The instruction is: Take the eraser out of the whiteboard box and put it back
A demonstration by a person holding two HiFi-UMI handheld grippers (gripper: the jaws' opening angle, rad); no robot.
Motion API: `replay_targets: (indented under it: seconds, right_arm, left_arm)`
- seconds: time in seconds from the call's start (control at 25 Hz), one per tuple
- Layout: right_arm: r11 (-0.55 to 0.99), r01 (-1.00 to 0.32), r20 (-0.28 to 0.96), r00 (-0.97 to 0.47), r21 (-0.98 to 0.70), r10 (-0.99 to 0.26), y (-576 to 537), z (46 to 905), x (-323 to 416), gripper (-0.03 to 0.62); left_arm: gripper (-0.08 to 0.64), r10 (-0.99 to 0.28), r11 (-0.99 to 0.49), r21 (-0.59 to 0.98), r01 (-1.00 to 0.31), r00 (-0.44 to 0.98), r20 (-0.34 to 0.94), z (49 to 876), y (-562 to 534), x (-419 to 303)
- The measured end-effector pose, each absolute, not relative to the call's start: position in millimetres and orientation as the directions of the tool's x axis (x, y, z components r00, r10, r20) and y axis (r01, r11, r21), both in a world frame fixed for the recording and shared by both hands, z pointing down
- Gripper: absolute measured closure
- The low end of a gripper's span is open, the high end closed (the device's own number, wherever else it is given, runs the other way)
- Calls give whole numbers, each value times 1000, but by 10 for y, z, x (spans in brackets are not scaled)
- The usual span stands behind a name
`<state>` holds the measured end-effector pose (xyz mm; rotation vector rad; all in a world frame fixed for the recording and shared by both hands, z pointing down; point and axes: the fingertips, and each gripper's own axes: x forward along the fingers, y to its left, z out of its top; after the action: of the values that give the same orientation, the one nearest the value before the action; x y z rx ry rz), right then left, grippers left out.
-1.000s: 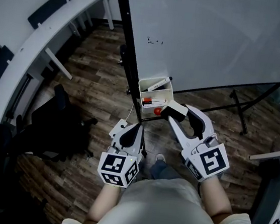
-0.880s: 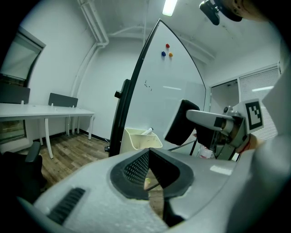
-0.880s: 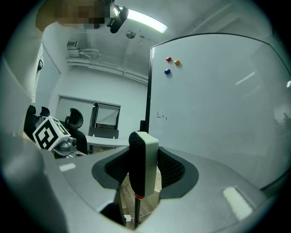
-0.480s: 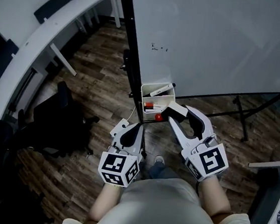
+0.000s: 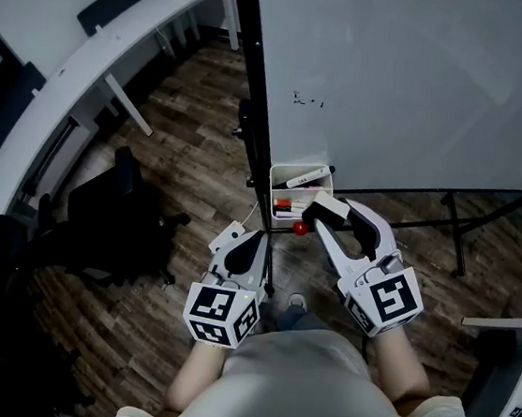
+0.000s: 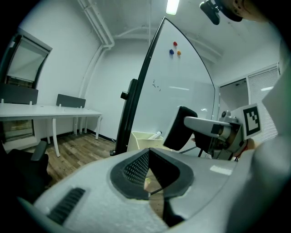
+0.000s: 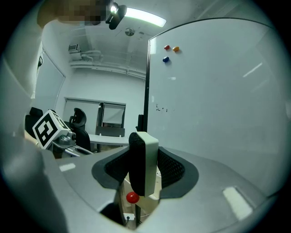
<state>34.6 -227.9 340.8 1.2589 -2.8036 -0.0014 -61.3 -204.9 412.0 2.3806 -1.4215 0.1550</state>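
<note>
Change: eraser (image 7: 144, 159), clamped in right tool (image 5: 325, 213), was brought closer to whiteboard box (image 5: 289, 170).
Meaning: return judged under way.
Left tool (image 5: 248, 241): closed, empty.

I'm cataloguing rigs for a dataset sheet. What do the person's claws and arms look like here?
The left claw and right claw are pale grey moulded plastic, tapering to the tips, with dark textured pads. Each carries a white cube printed with black square markers. The person wears a light short-sleeved shirt.
</note>
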Motion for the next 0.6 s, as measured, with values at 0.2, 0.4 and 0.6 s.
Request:
replay_targets:
  seconds: [0.2,0.4,0.6]
  right_arm:
    - [678,-735,71,-675,26,-734,-2371,3450,348,408]
    - [692,-722,73,-689,29,-721,-2440,3465,328,409]
    - [709,-705,89,-704,29,-704,-2488,3523,293,409]
  left_arm:
    - [560,-834,-419,246,-874,477,276,4114,-2113,-625]
    - [560,-840,-411,244,-878,469,273,4093,-2159,-637]
    - [560,-847,-400,243,-884,458,271,4087,-2209,-656]
